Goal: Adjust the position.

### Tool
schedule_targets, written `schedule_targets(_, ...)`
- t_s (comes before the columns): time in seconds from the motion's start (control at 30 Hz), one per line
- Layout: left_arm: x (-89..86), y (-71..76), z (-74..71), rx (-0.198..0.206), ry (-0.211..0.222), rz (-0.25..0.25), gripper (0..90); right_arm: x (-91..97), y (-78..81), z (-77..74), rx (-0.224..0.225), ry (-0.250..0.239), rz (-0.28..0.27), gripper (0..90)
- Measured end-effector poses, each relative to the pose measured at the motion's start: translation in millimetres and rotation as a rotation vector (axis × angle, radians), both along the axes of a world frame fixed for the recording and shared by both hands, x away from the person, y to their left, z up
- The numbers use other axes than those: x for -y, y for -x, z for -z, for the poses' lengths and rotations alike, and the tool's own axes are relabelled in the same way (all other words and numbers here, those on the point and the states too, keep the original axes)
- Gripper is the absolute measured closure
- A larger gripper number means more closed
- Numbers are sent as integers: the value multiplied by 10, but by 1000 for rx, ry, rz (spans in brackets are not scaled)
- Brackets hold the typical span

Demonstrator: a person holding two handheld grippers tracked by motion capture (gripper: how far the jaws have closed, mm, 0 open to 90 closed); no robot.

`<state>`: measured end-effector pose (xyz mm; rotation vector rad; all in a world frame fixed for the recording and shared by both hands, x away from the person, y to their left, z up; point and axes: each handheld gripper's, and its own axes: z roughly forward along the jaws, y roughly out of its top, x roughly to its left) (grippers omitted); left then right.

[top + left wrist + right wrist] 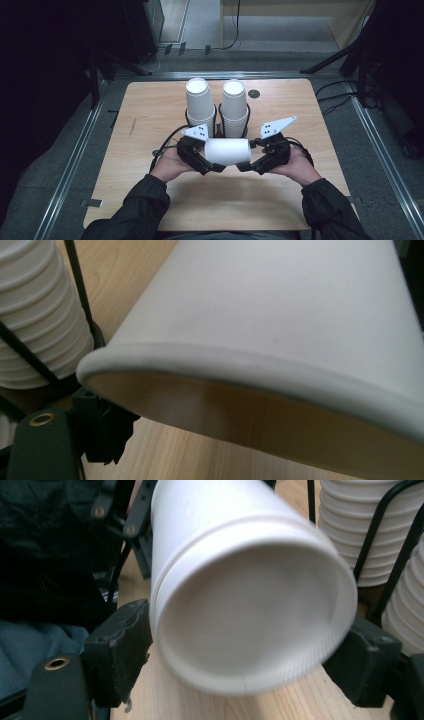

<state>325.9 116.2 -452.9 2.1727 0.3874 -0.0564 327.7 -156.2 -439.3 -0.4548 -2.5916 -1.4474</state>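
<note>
A white paper cup lies on its side in the air above the wooden table, held between the two grippers. My left gripper takes the cup at its open-mouth end. Its rim sits very close in the left gripper view, where one black finger shows at the rim's lower left and the other is hidden. My right gripper stands at the cup's base, one black pad close on either side. The base looks blurred and the pads do not visibly press it.
Two tall stacks of white cups stand in black wire holders just behind the grippers, close to the held cup. A dark round grommet sits near the table's far edge. The person's dark sleeves come in from the bottom.
</note>
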Motion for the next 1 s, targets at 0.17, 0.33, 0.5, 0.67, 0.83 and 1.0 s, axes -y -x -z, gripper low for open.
schedule_targets(0.17,-79,-11,-55,-1,-51,-13,121,41,-15,39,9,48,26,180)
schedule_targets(0.33,-91,-6,-89,17,-113,-11,121,33,-18,74,17,84,31,180)
schedule_targets(0.5,-80,-33,-104,13,-148,-7,119,31,20,123,52,152,37,175)
schedule_targets(0.67,-24,-49,-60,5,-204,19,119,80,39,127,57,147,63,175)
schedule_targets(0.83,18,-78,-39,0,-246,30,119,90,54,127,55,147,64,175)
schedule_targets(1.0,76,-90,-8,2,-295,51,119,99,68,142,72,166,61,176)
